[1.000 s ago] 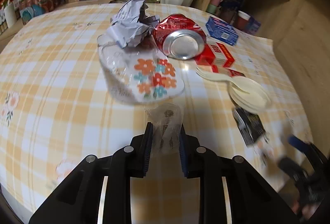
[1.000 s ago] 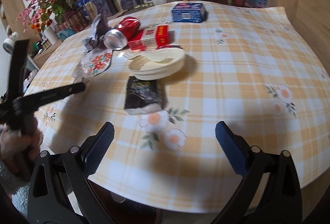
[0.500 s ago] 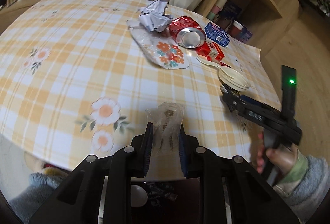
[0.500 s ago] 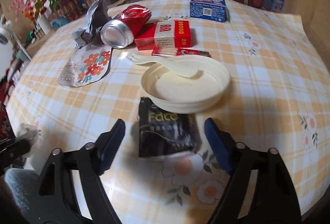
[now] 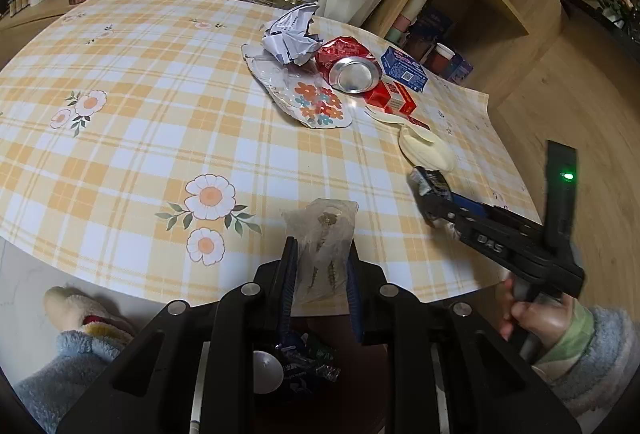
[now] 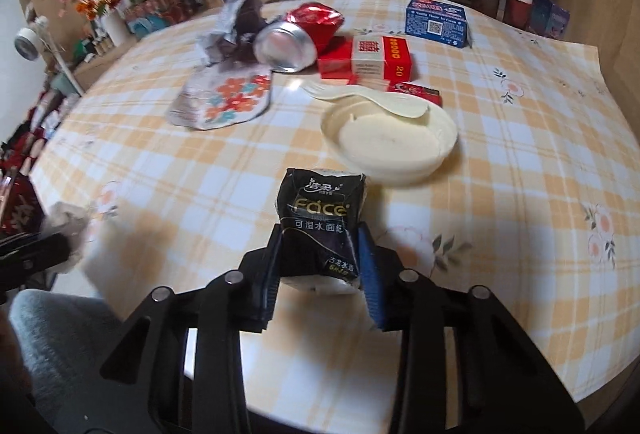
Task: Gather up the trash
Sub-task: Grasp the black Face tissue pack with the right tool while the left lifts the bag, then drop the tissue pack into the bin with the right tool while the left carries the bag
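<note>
Black tissue pack [image 6: 320,230] at the near table edge, just this side of the cream plastic lid [image 6: 440,138], and the right gripper [image 6: 320,266] has swung in from well back: wide open a second ago, its jaws are closing now, pads touching both sides of the pack. Looks like a catch! On the left, the left gripper [image 5: 322,266] stays clamped, nearly closed, on a clear plastic wrapper [image 5: 324,234], and has pulled back to the near edge above a dark bin [image 5: 304,362] holding scraps. A drop looks next. Farther off: crushed red can [image 6: 296,34], crumpled paper [image 5: 294,34], red carton [image 6: 376,58].
</note>
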The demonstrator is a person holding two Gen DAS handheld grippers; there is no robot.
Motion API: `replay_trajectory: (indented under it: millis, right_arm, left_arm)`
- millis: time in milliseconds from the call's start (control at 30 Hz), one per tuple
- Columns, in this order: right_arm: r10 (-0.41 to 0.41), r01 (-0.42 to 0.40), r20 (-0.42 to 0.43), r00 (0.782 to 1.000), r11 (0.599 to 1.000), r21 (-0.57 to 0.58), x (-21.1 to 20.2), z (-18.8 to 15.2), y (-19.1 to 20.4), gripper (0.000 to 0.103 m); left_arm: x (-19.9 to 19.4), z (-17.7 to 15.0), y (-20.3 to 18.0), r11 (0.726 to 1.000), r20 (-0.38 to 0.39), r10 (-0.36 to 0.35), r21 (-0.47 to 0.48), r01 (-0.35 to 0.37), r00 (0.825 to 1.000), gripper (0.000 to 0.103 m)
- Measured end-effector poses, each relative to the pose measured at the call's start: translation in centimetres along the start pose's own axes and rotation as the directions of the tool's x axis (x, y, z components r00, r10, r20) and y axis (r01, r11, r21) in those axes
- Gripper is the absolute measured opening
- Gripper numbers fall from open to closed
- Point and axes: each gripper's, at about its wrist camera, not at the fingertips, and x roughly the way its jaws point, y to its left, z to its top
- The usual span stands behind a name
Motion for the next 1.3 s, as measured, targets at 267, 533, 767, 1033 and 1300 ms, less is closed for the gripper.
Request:
replay_trajectory:
  millis: [267, 533, 767, 1033, 1300]
  right_arm:
    - [0.075, -0.076, 0.033, 0.997, 0.997, 0.023, -3.7, -1.7, 0.4, 0.036]
    - [0.128, -0.128, 0.009, 0.992, 0.992, -0.009, -6.3, -4.5, 2.0, 0.036]
    - [0.163, -0.173, -0.105, 0.981, 0.981, -0.087, -6.7, -8.9, 4.6, 0.036]
    - [0.198, -0.237, -0.278, 0.94, 0.965, -0.113, -4.1, -13.0, 5.8, 0.036]
    - [0.175, -0.215, -0.364, 0.915, 0.974, -0.072, -1.2, -15.7, 5.8, 0.037]
  left_arm:
    - [-1.2, -0.9, -0.2, 1.0, 0.004, 0.004, 0.01, -0.004, 1.0, 0.022]
    - [-2.9, -2.2, 0.0, 1.0, 0.012, 0.018, 0.007, -0.018, 1.0, 0.022]
    - [-4.1, -3.8, 0.5, 0.999, 0.007, 0.033, 0.001, -0.033, 0.999, 0.022]
    - [-4.9, -5.5, 0.1, 0.999, 0.003, 0.035, 0.018, -0.035, 0.999, 0.022]
    - [-5.3, -6.3, -0.1, 0.999, -0.002, 0.042, 0.026, -0.042, 0.999, 0.022]
